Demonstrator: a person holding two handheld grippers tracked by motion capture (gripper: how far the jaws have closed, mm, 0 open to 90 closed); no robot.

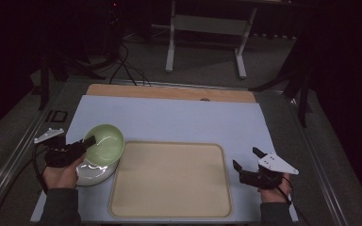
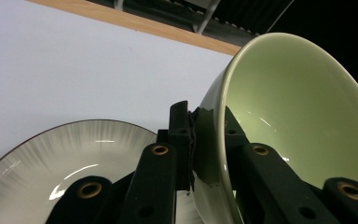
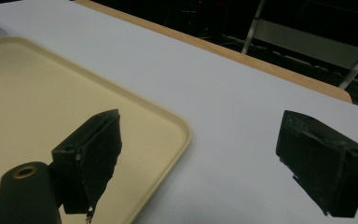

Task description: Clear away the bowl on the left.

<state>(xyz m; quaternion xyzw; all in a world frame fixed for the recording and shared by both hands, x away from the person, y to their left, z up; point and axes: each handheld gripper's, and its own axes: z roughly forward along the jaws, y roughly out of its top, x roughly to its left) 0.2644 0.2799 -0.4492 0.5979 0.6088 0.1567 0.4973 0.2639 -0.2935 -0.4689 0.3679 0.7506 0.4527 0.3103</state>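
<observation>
A pale green bowl (image 1: 104,142) hangs tilted above a white plate (image 1: 94,173) at the left of the table. My left gripper (image 1: 88,142) is shut on the bowl's rim: in the left gripper view its jaws pinch the wall of the green bowl (image 2: 298,107), one pad outside, one inside. Below it lies the white plate (image 2: 74,158) with grey streaks toward its dark rim. My right gripper (image 1: 246,159) rests at the right of the beige tray (image 1: 169,180), open with nothing between its fingers. The right gripper view has the right gripper (image 3: 205,158) over the white mat beside the tray's corner (image 3: 168,126).
A white mat (image 1: 179,120) covers the table, with a wooden strip (image 1: 169,92) along its far edge. The beige tray is bare. Cables and a white metal stand (image 1: 207,28) sit on the floor behind the table.
</observation>
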